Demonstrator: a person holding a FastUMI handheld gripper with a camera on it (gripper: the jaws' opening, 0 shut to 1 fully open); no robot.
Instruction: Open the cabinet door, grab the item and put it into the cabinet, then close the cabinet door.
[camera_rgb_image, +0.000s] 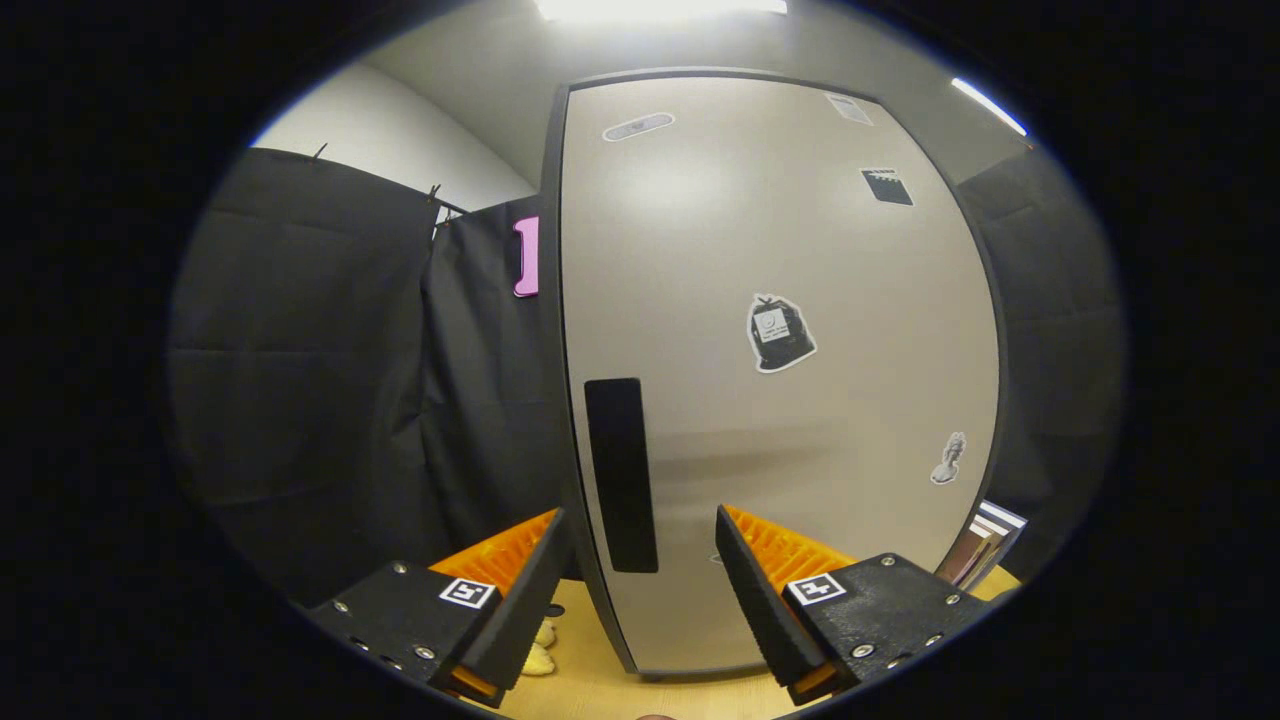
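While fingers (560, 560) gape, smooth door (800, 260) stays shut.

We're looking out from the gripper (640, 560), forward along its two spread fingers (525, 600), sitting low above the wooden tabletop (600, 680). We're facing the closed cabinet door (780, 400) close up, nearly square-on, aiming at its dark handle (621, 475) on the left edge.

One cabinet door (780, 380), one handle (621, 475), five stickers (779, 333).
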